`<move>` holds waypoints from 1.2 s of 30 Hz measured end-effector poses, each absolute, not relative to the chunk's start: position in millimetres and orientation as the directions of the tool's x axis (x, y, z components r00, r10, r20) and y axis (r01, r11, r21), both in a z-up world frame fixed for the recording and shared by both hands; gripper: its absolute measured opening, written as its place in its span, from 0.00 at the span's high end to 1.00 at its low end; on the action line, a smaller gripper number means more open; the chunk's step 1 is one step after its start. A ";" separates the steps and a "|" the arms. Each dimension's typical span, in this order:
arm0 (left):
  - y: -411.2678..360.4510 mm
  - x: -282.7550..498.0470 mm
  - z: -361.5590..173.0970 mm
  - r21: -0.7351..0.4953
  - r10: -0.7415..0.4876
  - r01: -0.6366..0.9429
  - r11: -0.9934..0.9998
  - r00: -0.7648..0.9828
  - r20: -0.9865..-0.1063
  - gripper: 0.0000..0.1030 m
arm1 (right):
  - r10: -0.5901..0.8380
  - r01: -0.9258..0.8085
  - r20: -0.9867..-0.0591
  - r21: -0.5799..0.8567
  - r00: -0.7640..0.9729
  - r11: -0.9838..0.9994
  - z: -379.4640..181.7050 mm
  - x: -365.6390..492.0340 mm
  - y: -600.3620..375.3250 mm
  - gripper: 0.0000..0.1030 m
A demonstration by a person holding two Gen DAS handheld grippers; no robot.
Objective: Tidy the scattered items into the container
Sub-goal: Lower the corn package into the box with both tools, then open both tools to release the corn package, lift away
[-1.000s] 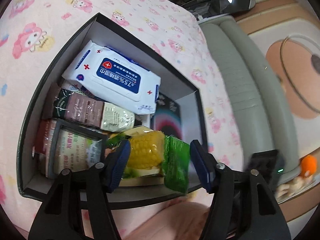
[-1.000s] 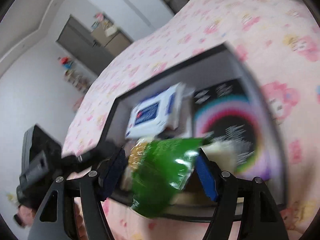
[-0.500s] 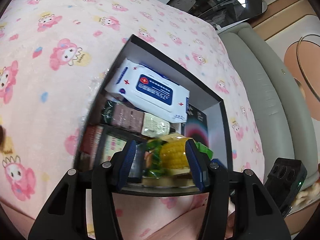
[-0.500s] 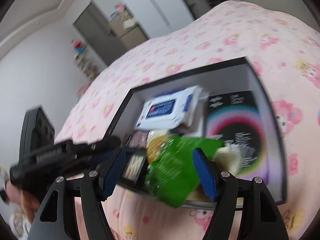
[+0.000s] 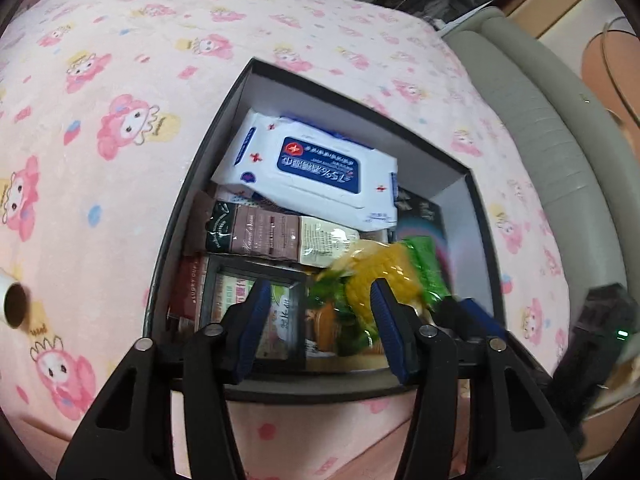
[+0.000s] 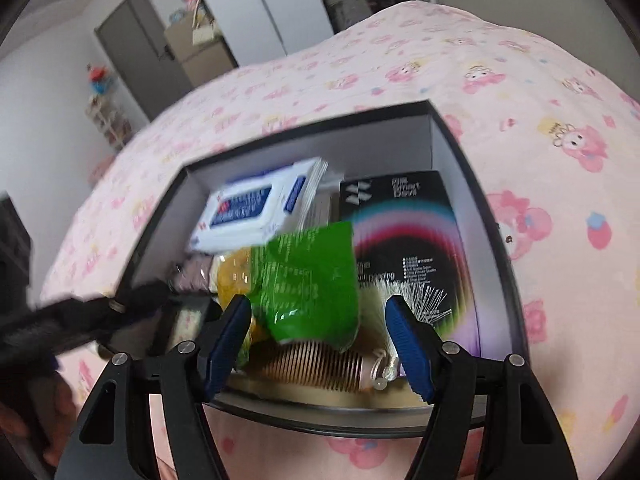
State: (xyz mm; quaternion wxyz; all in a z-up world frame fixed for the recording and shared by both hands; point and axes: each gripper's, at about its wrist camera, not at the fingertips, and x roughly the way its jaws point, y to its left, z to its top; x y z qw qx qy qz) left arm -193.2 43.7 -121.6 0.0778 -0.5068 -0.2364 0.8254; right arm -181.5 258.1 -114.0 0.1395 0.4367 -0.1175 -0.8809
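Observation:
A dark-rimmed box (image 5: 188, 188) (image 6: 320, 420) sits on a pink cartoon blanket. Inside lie a white and blue wipes pack (image 5: 316, 168) (image 6: 256, 212), a brown sachet (image 5: 260, 232), a black rainbow-print box (image 6: 408, 224) and a wooden comb (image 6: 320, 364). A green and yellow corn packet (image 5: 384, 268) (image 6: 312, 280) is blurred and tilted over the box's near end. My right gripper (image 6: 320, 340) is open around it, with a gap at the right pad. My left gripper (image 5: 320, 320) hangs over the near rim with its jaws half apart and gripping nothing. The packet is mostly beyond its right finger.
A cardboard tube (image 5: 14, 300) lies on the blanket (image 5: 120, 80) left of the box. A grey padded edge (image 5: 540, 120) borders the blanket on the right. In the right wrist view, the blurred left gripper (image 6: 80, 316) crosses the left side.
The left gripper drew back and tilted, so more of the blanket shows, and its jaws narrowed. The corn packet went from between the left fingers to their right and sits lower in the box.

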 end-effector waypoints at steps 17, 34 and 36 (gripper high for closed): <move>71.2 -194.1 -118.7 -0.516 0.466 -0.016 -0.856 -0.454 -0.759 0.53 | -0.364 0.135 -0.725 0.355 -0.584 -0.925 -107.6 -179.2 269.4 0.35; 32.7 -122.3 -65.6 -0.505 0.463 -0.083 -0.859 -0.545 -0.699 0.47 | -0.397 0.206 -0.682 0.347 -0.614 -0.915 -65.1 -122.1 232.5 0.35; 24.7 -113.0 -60.2 -0.501 0.459 -0.083 -0.861 -0.551 -0.697 0.47 | -0.403 0.212 -0.681 0.350 -0.612 -0.913 -61.2 -114.4 225.7 0.35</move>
